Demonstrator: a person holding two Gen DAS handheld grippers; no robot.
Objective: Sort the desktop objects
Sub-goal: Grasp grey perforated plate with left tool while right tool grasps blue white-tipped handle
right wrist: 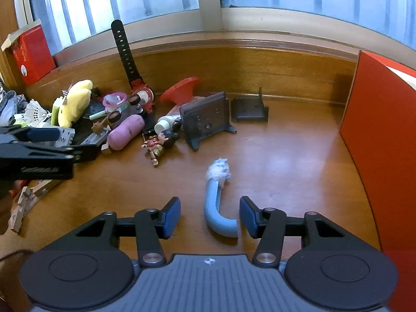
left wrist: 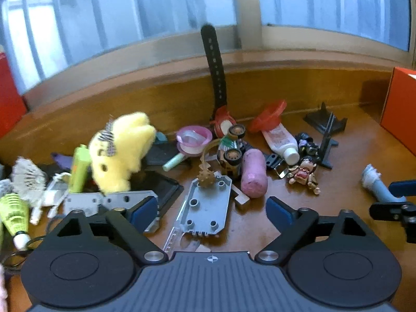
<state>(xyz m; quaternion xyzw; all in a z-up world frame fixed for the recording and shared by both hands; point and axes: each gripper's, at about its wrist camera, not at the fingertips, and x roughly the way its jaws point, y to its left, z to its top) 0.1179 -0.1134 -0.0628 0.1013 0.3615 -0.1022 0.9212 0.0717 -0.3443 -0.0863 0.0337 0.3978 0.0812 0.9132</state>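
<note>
A pile of small objects lies on the wooden desk (right wrist: pixel 286 156). My left gripper (left wrist: pixel 212 212) is open and empty above a grey toy base plate (left wrist: pixel 208 205), with a pink roll (left wrist: pixel 253 173), a yellow plush (left wrist: pixel 122 150) and a toy car (left wrist: pixel 232 153) just beyond. My right gripper (right wrist: pixel 210 215) is open, its pads either side of the bent end of a light blue curved tube (right wrist: pixel 215 208) with a white frayed tip; it is not gripped. The tube also shows in the left wrist view (left wrist: pixel 379 186). The left gripper shows in the right wrist view (right wrist: pixel 39 150).
A black watch (right wrist: pixel 130 59) leans on the wooden back wall. A red funnel (right wrist: pixel 182 88), white tube (left wrist: pixel 282 140), small figure (right wrist: pixel 158 143), dark plastic stands (right wrist: pixel 208 119) and shuttlecocks (left wrist: pixel 15 213) lie around. An orange box (right wrist: pixel 377 143) stands at the right, a red box (right wrist: pixel 31 52) at the far left.
</note>
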